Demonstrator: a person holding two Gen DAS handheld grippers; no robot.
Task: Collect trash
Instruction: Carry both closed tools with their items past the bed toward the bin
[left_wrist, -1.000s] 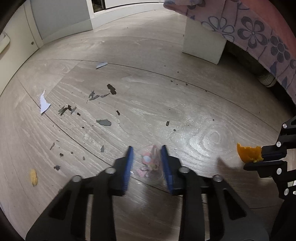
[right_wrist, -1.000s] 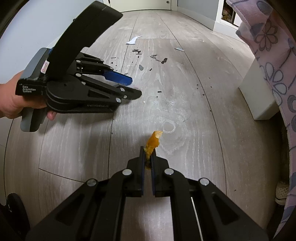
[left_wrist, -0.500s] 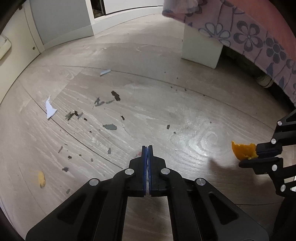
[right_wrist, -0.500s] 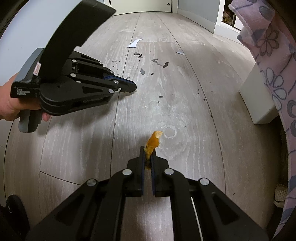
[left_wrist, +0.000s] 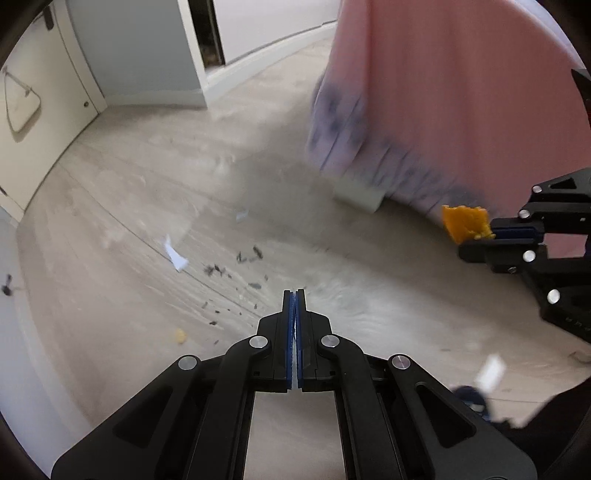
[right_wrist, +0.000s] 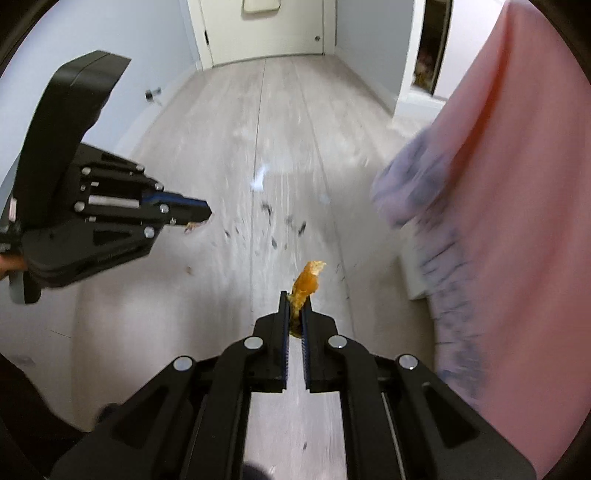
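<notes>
Peel (right_wrist: 308, 282) pinched in right gripper (right_wrist: 294, 295). Left gripper (left_wrist: 294, 293) pressed together on a thin wrapper (right_wrist: 194, 225) scrap. Paper (left_wrist: 173, 254) and dark bits (left_wrist: 251, 254) on floor (left_wrist: 110, 295).

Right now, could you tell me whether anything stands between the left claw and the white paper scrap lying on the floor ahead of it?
Nothing visible does. The left claw is shut, and only bare floor with small dark crumbs lies between it and the white paper scrap. The bed cover hangs off to the right.
</notes>
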